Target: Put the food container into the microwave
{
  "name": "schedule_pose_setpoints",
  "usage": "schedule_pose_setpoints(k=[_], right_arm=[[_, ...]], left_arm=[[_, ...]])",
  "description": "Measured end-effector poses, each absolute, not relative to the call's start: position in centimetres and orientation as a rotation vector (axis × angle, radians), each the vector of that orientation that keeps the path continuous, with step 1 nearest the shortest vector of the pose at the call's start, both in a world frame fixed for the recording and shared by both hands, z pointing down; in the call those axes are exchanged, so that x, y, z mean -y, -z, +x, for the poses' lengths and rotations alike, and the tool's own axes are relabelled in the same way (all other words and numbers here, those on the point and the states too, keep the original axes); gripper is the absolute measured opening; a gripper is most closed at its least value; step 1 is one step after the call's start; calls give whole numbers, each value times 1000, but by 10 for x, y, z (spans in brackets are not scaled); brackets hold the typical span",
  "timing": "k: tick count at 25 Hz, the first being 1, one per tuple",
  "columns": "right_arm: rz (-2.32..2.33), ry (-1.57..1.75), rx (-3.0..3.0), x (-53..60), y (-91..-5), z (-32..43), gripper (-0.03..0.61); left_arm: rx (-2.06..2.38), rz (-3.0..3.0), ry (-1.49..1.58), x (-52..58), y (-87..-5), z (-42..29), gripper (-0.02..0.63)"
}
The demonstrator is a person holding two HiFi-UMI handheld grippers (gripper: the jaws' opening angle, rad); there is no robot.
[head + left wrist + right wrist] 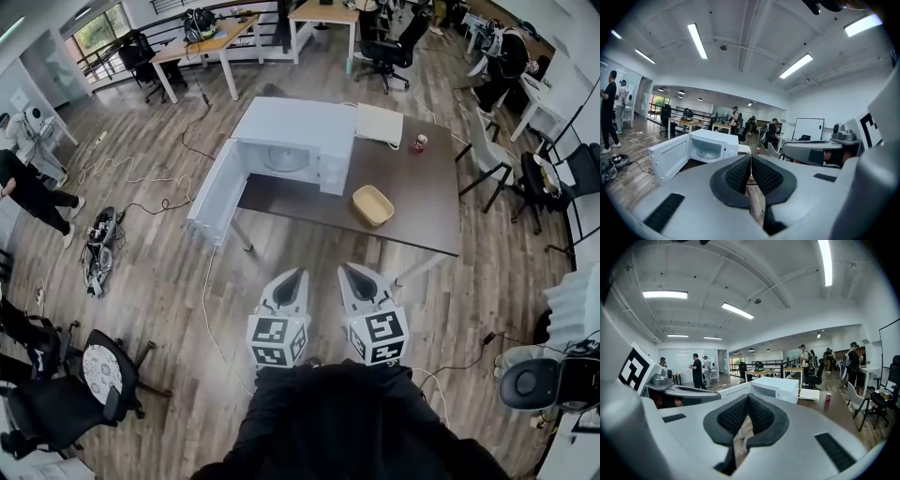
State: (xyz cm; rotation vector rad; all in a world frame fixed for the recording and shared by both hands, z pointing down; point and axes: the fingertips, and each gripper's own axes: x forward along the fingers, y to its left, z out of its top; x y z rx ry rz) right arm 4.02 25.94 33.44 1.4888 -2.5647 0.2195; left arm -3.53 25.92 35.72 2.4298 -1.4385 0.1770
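The left claw (751, 163) is shut tight, with nothing in it. The right claw (748, 404) is shut and holds nothing too. Both claws hang side by side in the air, close to the person and well back from the counter (417, 206).

The food container (373, 204) sits on the counter near the front edge, about halfway along it. It is just to the right of the microwave (298, 131) and does not touch it. It is a small, low, yellow dish with an open top. It looks empty.

I think it is light and a bit thin, so a hard squeeze may bend it. The sides may also be slippery. A good place to hold it is the rim on a long side, with one claw finger inside and one outside. Keep it flat when it goes up.

The microwave stands at the left end of the counter. Its door (217, 192) is open wide and sticks out past the left edge. Inside is a round glass plate (286, 159) with nothing on it, so there is room for the dish.

A white flat thing (379, 124) lies at the back edge beside the microwave. A red can (420, 142) stands near the back edge, well away from the dish.
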Motion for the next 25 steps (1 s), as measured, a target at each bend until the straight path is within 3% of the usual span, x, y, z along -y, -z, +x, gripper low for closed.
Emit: schedule_pose_setpoints(k=[15,25], right_arm=[[1454,-276,2468,-271,-373,1,25],[1430,-303,2457,-217,-391,6,25]], left_arm=[[1350,2366,-194,-269,-399,-72,35],[1368,2340,-222,-217,-414,-68,35]])
